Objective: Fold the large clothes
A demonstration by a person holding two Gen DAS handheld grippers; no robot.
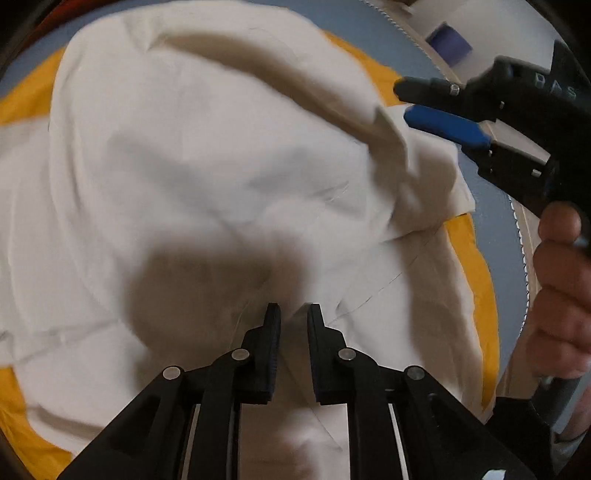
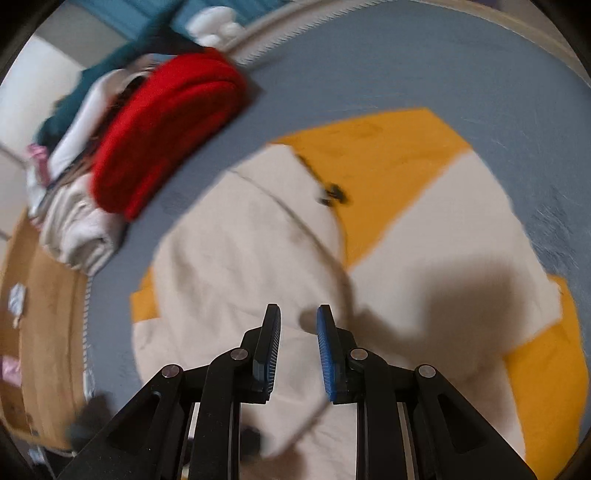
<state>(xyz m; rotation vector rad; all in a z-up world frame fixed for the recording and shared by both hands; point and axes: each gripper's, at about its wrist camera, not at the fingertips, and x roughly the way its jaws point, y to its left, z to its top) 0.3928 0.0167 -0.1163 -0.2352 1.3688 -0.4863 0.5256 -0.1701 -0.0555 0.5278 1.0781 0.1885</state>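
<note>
From the left wrist, the left gripper (image 1: 293,314) hangs just above the white-and-yellow garment (image 1: 207,177), which lies spread over the blue-grey table (image 1: 373,22). Its jaws stand slightly apart with bare cloth showing through the gap, pinching nothing, probably placed there to pick up a layer for the next fold. At the upper right the right gripper (image 1: 400,101), held in a hand (image 1: 561,288), reaches in at a raised, bunched edge of the cloth; whether its black and blue fingers touch that edge cannot be told.

From the right wrist, the right gripper (image 2: 298,314) also shows a narrow gap with only fabric behind it, so it seems to grip nothing. The garment (image 2: 251,258) fills the middle of the table (image 2: 369,62), its long axis running roughly from lower left to upper right, the yellow panel (image 2: 380,158) toward the far end. A stack of folded clothes (image 2: 166,125), red on top, sits at the table's far left, well apart, likely finished pieces.
</note>
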